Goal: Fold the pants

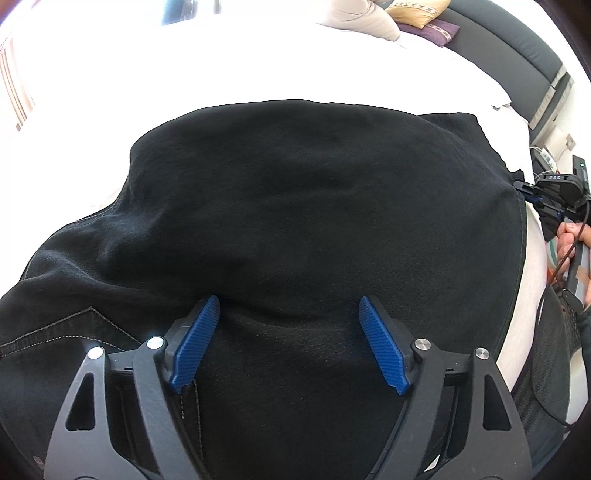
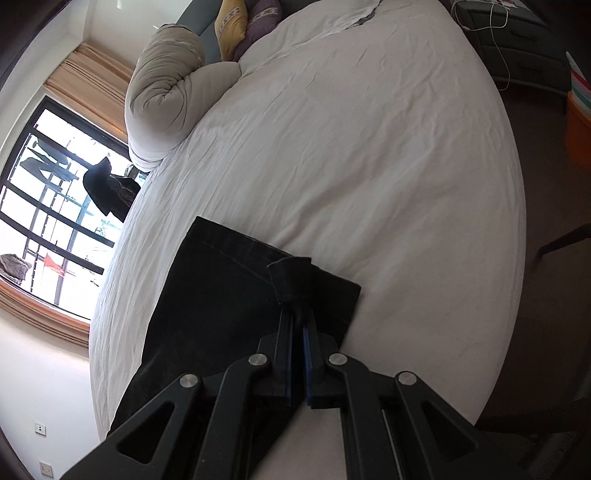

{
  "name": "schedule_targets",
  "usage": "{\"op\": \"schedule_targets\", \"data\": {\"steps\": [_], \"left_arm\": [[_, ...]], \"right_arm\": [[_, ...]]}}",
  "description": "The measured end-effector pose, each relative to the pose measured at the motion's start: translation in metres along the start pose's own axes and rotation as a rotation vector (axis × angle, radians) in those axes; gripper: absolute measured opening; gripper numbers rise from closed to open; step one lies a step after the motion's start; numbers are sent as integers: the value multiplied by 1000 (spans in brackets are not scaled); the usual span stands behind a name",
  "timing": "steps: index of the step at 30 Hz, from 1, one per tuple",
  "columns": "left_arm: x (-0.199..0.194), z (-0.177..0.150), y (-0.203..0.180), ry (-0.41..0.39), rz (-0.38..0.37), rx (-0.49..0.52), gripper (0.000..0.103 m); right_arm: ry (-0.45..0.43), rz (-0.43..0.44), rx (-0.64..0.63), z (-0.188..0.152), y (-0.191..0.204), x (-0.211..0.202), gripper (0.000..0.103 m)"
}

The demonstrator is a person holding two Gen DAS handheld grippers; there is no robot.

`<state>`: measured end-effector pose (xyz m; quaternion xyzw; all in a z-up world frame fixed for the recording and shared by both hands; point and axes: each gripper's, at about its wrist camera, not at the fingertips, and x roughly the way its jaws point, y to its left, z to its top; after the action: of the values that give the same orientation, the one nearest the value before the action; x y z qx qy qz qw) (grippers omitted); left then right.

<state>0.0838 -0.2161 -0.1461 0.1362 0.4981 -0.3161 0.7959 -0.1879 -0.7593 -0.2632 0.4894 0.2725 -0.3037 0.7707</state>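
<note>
Black pants (image 1: 303, 206) lie spread on the white bed (image 1: 258, 62), filling most of the left wrist view. My left gripper (image 1: 290, 306) is open, its blue pads (image 1: 194, 343) wide apart and low over the cloth near the stitched waist part. My right gripper (image 2: 298, 317) is shut on the hem of a pant leg (image 2: 291, 280), with the leg (image 2: 229, 291) lying flat on the bed sheet (image 2: 369, 166). The right gripper also shows in the left wrist view (image 1: 532, 192) at the far right edge of the pants.
A rolled duvet (image 2: 166, 92) and cushions (image 2: 231, 26) lie at the head of the bed. A window (image 2: 55, 203) is to the left. A dark cabinet with cables (image 2: 517, 44) and the floor (image 2: 554, 277) lie beyond the bed's right edge.
</note>
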Motion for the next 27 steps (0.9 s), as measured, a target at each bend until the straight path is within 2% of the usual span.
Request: {"op": "schedule_targets", "data": {"steps": [2,5,7,8,9,11,13,16,17,18,19,20,21,22,25,26,27], "left_arm": [[2,8,1,0,-2,-1,79],[4,8,1,-6,-4,0,80],[5,7,2,-12,-4,3,81],[5,7,1,-14,-3,4,82],[6,8,0,-15,-3,6,82],[8,7,-4,-16,-3,9,84],[9,7,-5,-16,-1,13,86],[10,8,-7,-14,1,15,86],[11,9,-8,-14,0,13,86],[11,10,-9,-14,-1,11,86],[10,12,-9,-9,-3,10,86],[7,13,-9,-4,-4,9,86],[0,15,-3,-3,-5,2,86],[-5,19,-2,-18,-7,-4,86],[-21,35,9,-78,-26,-9,86],[-22,41,10,-86,-29,-8,86],[-23,50,12,-99,-35,-3,86]], "right_arm": [[23,21,28,1,-7,1,4],[41,8,43,8,-8,-9,19],[-34,-131,-2,14,0,-30,40],[-88,-181,-8,17,2,-41,43],[-123,-185,7,22,2,-50,44],[-131,-140,-6,29,10,-58,44],[-113,-47,-84,29,32,-59,44],[1,162,-170,17,65,-38,44],[53,182,-187,10,69,-26,45],[110,169,-199,4,70,-10,45],[167,110,-204,-3,66,7,43],[193,34,-188,-7,55,19,32],[183,28,-150,-8,42,21,6],[167,23,-105,-7,29,18,0],[124,-38,-93,4,16,2,3],[102,-87,-114,8,20,-5,6],[73,-114,-134,10,26,-12,14]]}}
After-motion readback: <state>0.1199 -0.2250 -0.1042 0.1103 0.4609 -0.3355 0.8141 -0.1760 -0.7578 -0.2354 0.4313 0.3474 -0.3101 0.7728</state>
